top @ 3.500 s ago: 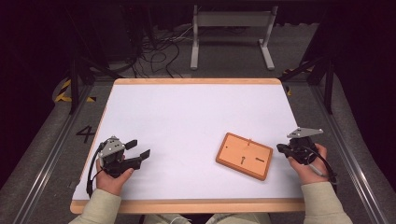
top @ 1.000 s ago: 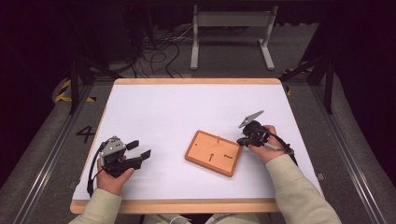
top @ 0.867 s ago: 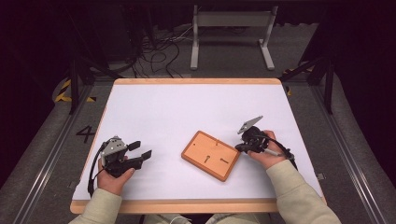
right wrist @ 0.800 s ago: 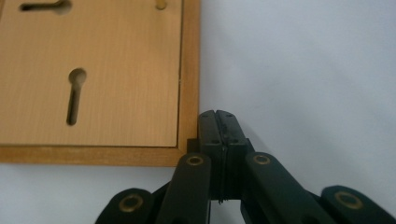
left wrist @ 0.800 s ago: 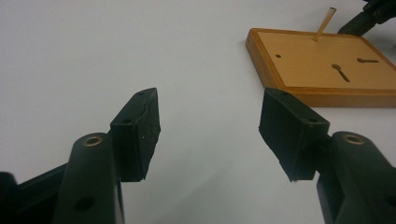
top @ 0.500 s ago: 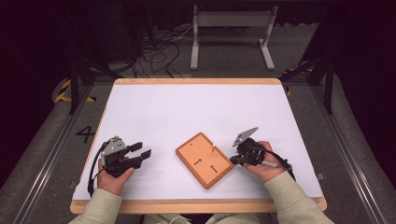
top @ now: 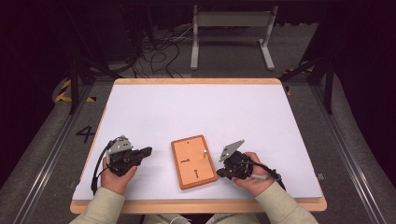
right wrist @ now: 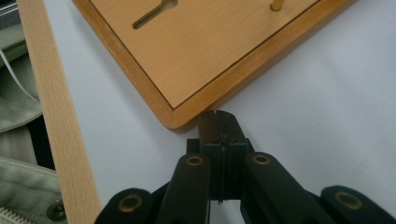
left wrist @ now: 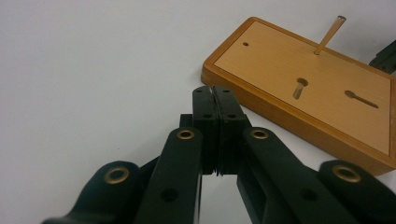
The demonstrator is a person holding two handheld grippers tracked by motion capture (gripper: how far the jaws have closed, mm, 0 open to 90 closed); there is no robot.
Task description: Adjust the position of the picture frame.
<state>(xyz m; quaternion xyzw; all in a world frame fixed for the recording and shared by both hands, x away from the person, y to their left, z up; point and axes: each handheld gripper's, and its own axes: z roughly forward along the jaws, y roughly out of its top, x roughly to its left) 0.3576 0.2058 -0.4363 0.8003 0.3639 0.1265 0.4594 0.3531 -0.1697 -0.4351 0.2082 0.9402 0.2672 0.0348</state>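
A wooden board (top: pixel 194 161) lies on the white table (top: pixel 201 112) near its front edge (top: pixel 196 205), between the two hands. The right claw (right wrist: pixel 218 116), pressed together, touches the board's near corner. The left claw (left wrist: pixel 214 93), also pressed together, rests just beside the board's other side. A thin peg (left wrist: pixel 328 35) stands tilted in the board. The table's far half lies open. A floor mark (top: pixel 85 134) reads, probably, "4".

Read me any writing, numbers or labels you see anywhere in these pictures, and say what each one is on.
"4": a dark numeral on the grey floor, left of the table.
The wooden board carries no readable text, and neither do the claws.
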